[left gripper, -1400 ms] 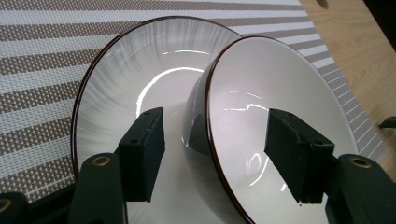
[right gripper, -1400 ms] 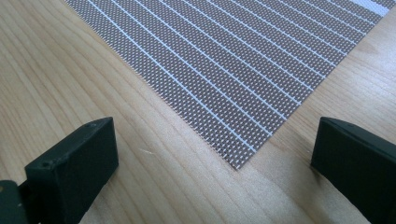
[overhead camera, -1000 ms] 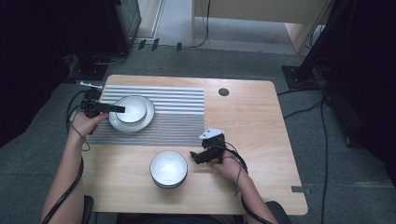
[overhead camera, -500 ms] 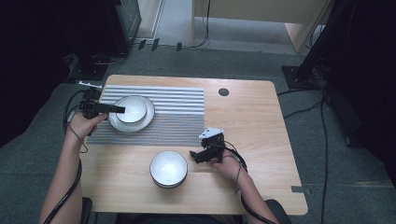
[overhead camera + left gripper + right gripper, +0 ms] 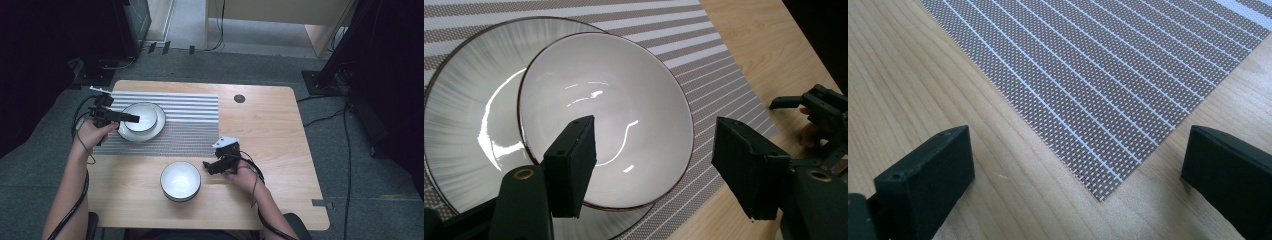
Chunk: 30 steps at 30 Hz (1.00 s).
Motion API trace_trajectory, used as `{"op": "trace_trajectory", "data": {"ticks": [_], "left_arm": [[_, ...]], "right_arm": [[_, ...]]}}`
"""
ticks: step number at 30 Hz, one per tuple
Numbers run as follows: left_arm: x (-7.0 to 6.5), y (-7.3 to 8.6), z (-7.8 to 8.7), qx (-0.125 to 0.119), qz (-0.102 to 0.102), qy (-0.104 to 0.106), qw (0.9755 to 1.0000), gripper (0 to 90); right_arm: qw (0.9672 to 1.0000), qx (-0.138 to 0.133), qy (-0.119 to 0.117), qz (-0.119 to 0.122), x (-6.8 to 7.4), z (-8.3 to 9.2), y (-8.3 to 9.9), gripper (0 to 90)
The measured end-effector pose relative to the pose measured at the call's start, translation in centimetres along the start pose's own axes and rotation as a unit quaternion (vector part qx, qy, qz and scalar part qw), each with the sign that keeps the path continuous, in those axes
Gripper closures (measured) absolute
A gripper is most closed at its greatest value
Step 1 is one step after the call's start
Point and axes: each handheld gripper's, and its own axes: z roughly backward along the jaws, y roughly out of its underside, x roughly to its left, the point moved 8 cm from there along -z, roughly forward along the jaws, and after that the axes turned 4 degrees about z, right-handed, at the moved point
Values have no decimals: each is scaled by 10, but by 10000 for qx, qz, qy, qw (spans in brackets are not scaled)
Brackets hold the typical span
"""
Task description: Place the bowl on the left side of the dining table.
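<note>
1. White and glossy, a bowl (image 5: 606, 117) sits inside a wider plate (image 5: 469, 125) with a dark rim, pushed off-centre so its edge overhangs the plate's rim on one side; both rest on the striped placemat (image 5: 185, 125) at the left of the wooden table (image 5: 270, 130).
2. The left gripper (image 5: 654, 170) hovers over this bowl, jaws spread apart with nothing between the pads; one pad hangs above the bowl's inside, the other clear of its rim, over the mat's edge.
3. In the high view the left gripper (image 5: 131, 118) reaches in from the table's left edge, its jaw tips above the stacked bowl (image 5: 141, 117).
4. A second white bowl (image 5: 180, 180) stands on bare wood near the front edge, off the mat.
5. The right gripper (image 5: 207, 165) lies just to the right of that second bowl, apart from it, the hand (image 5: 240, 172) resting low at the table.
6. In its own view the right gripper (image 5: 1075, 170) has its jaws spread wide and empty, looking across a corner of the placemat (image 5: 1108, 75) where it meets the wood.
7. A dark round hole (image 5: 239, 98) sits in the tabletop near the far edge, beyond the mat.
</note>
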Motion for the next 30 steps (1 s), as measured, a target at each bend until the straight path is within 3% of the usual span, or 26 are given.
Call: {"op": "trace_trajectory", "data": {"ticks": [14,22,30], "left_arm": [[-25,5,-21,336,-319,96,9989,333],[-33,5,-23,381,-353,139,9986,334],[-48,5,-26,413,-551,186,9975,331]], "right_arm": [[10000,11,5,-21,0,0,0,0],[10000,5,14,-29,0,-1,-1,0],[10000,6,17,-32,0,-1,-1,0]]}}
